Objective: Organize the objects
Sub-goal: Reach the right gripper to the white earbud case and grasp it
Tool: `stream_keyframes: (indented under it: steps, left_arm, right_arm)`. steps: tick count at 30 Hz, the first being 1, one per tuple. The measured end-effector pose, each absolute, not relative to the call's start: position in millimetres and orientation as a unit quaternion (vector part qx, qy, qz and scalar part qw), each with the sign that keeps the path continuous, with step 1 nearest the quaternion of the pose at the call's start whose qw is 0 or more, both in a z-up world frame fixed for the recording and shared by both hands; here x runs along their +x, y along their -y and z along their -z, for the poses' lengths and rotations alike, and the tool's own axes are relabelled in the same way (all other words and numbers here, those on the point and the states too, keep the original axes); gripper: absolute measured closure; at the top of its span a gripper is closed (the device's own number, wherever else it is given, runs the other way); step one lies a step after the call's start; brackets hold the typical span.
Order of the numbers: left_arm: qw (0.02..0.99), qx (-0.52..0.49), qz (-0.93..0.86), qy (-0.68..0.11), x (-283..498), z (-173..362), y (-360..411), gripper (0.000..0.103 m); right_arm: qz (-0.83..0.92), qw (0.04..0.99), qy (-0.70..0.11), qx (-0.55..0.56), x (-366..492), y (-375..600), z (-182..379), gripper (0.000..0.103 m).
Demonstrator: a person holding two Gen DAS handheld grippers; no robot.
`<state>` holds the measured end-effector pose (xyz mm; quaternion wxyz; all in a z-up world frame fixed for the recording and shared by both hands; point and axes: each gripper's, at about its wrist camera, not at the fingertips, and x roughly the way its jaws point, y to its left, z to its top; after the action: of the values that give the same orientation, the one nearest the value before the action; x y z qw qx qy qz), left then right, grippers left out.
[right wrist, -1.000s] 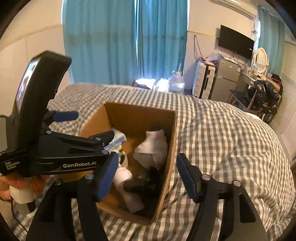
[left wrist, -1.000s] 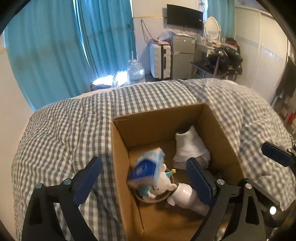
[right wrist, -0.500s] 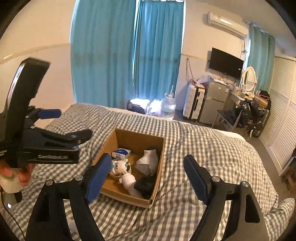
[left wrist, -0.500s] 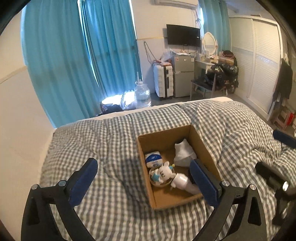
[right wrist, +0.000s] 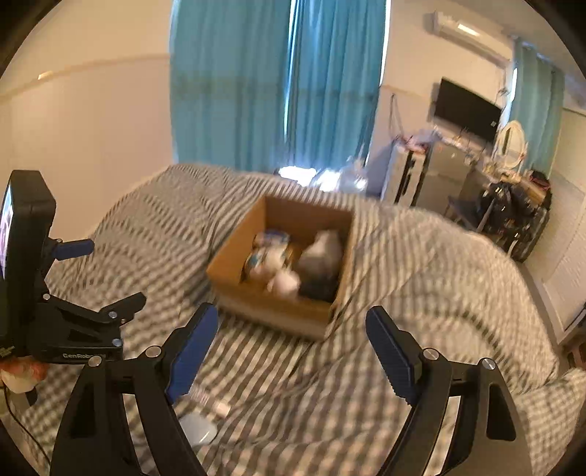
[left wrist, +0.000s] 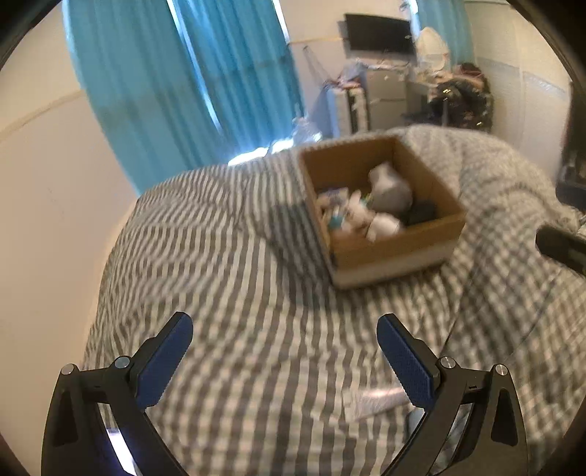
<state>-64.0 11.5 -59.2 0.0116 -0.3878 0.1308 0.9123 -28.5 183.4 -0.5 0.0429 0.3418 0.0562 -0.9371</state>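
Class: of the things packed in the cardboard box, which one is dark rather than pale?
The black item in the cardboard box, tucked into its near corner below the pale grey bundle; everything else inside is white or bluish.

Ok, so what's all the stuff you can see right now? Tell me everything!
box: one, brown cardboard, open, on the bed
things in the box: a blurry pile, white, grey, blue and black; count unclear
blanket: one, grey and white checks, covering the bed
curtains: teal, along the back wall
TV: one, black, on the far wall
mirror: one, round, white frame, below the TV to its right
fridge: one, grey, under the TV
suitcase: one, pale with dark trim, left of the fridge
air conditioner: one, white, high on the wall
left claw: open, black with blue pads, empty, over the blanket
right claw: open, black with blue pads, empty, near the box
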Motion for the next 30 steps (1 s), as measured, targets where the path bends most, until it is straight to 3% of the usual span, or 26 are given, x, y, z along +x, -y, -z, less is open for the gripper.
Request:
stream_keyframes:
  steps: [9,23,28,30]
  left_arm:
    - [0.026,-0.439,-0.889,-0.128,-32,119,-13,0.0]
    - [0.037,-0.467,-0.879,-0.084,-24,134,8,0.0]
    - [0.036,-0.468,-0.879,-0.085,-25,134,8,0.0]
    - [0.035,-0.47,-0.878,-0.087,-26,134,8,0.0]
  right_arm:
    - [0.882,0.121,-0.067,0.451,-19,-149,103,0.02]
    - [0.828,0.169,-0.114,0.523,-18,-116,153,0.021]
    - [0.805,0.187,-0.135,0.546,-20,-103,171,0.044]
    - [0.804,0.193,-0.133,0.547,-19,-103,172,0.045]
